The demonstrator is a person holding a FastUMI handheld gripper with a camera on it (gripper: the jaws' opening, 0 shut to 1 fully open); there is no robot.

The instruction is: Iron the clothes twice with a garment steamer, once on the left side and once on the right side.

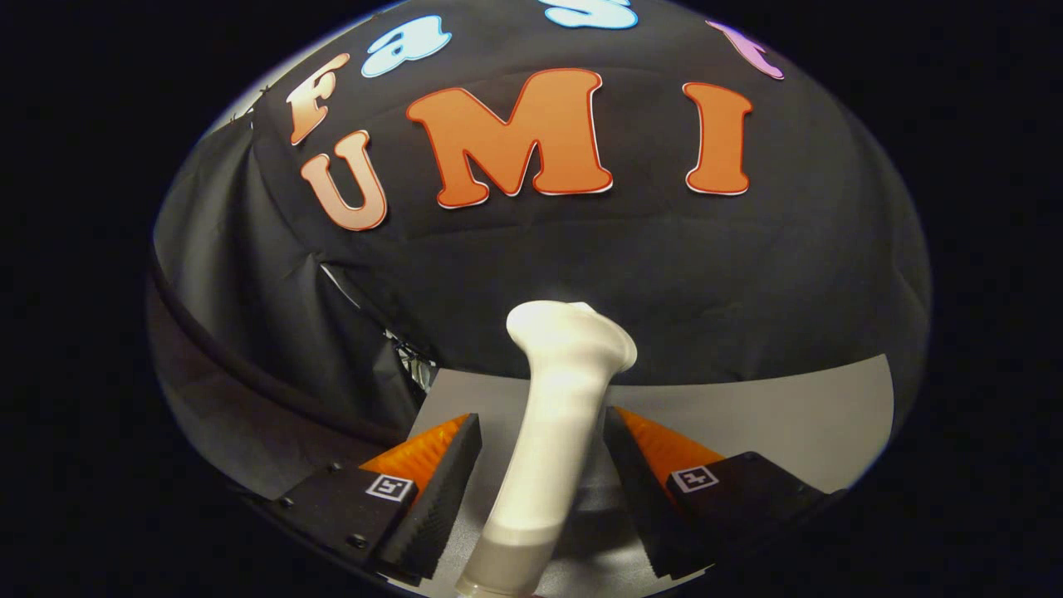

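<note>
Claw (540, 453): spread, both fingers apart from the handle.
Steamer: white plastic garment steamer (552, 415) stood between fingers, head toward 12 o'clock.
Surface: grey surface (747, 415) lay below.

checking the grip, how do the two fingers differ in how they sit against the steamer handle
In the hand-held gripper, the right finger appears to touch the steamer near its tip; the left finger stands apart from the steamer, with grey table showing in the gap. The steamer leans towards the right finger and away from the left one. Both fingers flank the same handle at matching height and angle.
</note>
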